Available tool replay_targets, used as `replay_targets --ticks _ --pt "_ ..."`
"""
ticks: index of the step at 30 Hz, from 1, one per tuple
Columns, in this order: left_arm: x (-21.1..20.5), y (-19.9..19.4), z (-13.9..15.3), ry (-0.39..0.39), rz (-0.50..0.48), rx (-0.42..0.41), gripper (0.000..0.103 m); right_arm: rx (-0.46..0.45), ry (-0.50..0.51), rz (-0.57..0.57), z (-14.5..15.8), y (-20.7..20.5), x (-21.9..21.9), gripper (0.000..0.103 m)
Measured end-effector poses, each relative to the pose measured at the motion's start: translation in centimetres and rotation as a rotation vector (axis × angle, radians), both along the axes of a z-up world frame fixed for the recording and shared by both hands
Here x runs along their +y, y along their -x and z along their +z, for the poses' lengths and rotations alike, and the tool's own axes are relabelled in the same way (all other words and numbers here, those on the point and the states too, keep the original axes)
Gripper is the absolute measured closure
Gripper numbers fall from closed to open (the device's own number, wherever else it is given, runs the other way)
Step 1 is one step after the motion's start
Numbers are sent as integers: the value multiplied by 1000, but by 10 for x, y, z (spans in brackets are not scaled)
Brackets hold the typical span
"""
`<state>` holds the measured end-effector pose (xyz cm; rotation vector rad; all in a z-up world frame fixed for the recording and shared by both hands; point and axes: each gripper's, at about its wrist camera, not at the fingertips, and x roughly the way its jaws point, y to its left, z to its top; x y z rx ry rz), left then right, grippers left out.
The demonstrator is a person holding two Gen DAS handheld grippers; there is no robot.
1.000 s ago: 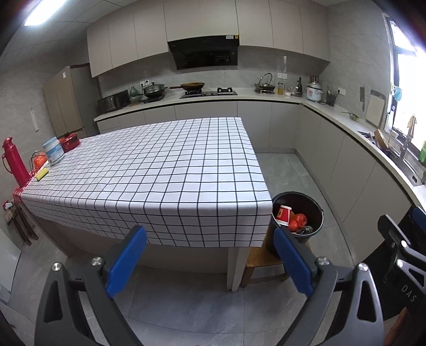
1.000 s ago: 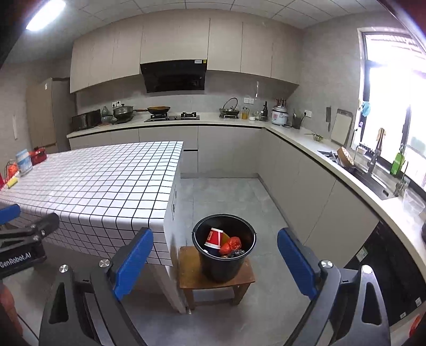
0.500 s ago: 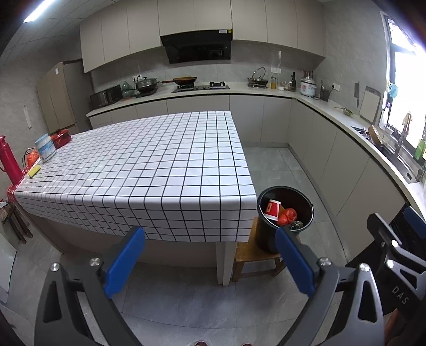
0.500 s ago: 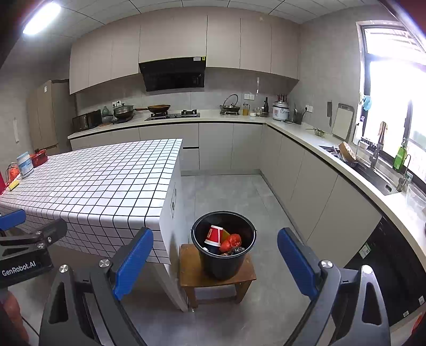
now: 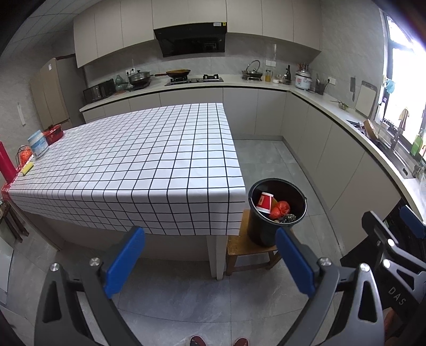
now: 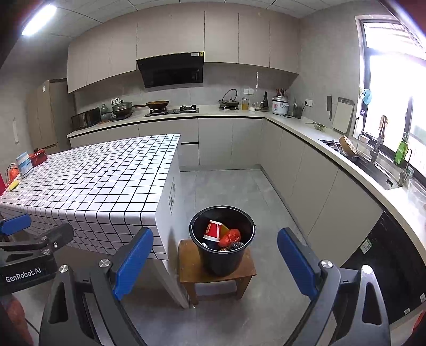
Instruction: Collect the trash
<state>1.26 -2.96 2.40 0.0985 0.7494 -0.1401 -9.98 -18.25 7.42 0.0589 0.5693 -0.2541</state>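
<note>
Checked table [image 5: 149,159], shoes [image 5: 197,340] left view only

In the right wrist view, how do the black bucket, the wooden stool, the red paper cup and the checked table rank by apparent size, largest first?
1. Checked table.
2. Wooden stool and black bucket: look alike, unranked.
3. Red paper cup, inside the bucket, clearly smallest.

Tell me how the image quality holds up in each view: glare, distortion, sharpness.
Left wrist view: strong fisheye bowing of the checked table, dark vignette in the corners, window blown out, black bucket sharp. Right wrist view: the same barrel distortion, window overexposed to white, ceiling light glaring, bucket and blue fingers in focus.
</note>
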Motion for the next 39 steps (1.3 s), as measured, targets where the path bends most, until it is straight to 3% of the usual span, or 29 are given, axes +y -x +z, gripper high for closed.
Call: replay_targets --ticks 24,39 --pt "-24 2 -3 8 -56 35 4 10 -13 -38 -5 10 -16 7" --pt "-28 4 -1 20 -82 -24 4 5 -22 -35 -7 10 -22 7"
